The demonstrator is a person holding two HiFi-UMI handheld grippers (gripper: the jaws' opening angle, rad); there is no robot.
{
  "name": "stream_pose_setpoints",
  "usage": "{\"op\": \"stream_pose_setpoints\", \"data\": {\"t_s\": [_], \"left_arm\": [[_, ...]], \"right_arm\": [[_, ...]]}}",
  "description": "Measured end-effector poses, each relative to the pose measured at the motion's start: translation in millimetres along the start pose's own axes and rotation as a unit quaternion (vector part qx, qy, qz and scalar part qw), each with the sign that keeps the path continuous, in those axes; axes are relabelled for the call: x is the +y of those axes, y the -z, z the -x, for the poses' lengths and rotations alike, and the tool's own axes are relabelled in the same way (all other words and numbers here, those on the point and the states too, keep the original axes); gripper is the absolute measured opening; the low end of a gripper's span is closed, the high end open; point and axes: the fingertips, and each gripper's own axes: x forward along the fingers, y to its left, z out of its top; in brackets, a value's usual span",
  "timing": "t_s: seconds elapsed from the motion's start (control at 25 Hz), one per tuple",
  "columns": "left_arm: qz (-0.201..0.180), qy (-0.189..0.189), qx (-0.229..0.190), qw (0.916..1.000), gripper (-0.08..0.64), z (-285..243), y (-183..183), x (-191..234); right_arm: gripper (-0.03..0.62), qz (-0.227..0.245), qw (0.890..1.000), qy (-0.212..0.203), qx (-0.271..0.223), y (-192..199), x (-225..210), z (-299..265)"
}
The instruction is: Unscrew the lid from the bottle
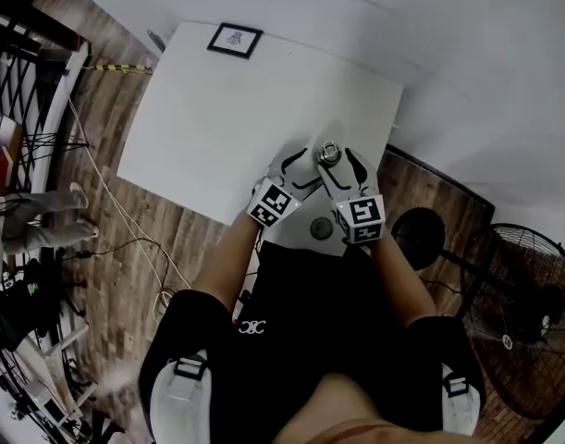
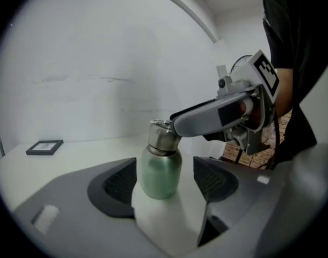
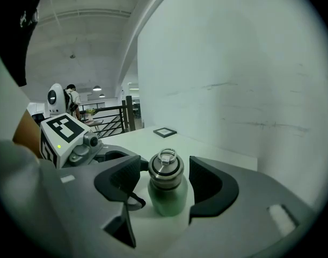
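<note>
While bottle [image 1: 329,154] stands near table [image 1: 227,118] edge | left tongs [image 2: 165,181], right tongs [image 3: 166,180] straddle it

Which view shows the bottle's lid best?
The right gripper view: the lid, ring included, stands whole between the jaws. The left gripper view shows it partly behind the right gripper; the head view shows it small.

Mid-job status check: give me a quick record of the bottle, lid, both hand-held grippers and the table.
bottle: green, upright on the white table, near the person's edge
lid: metal, ring on top, on the bottle
left hand-held gripper: open, jaws either side of the bottle body, gap on one side
right hand-held gripper: open, jaws flank the lid, slim gap showing
also on table: framed marker card, far side
</note>
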Motion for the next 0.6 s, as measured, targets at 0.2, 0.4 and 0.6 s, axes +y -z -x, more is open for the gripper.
{"op": "stream_pose_setpoints", "data": {"t_s": [0.2, 0.4, 0.6], "left_arm": [[0.013, 0.008, 0.000, 0.9999, 0.390, -22, 10, 2], [0.013, 0.018, 0.008, 0.9997, 0.390, -35, 13, 3], [-0.003, 0.017, 0.008, 0.9998, 0.360, -34, 12, 7]], "right_arm": [[0.258, -0.009, 1.000, 0.017, 0.017, 12, -8, -10], [0.256, -0.001, 1.000, 0.006, 0.024, 9, -7, -14], [0.232, 0.024, 0.999, -0.002, 0.031, 6, -4, -14]]}}
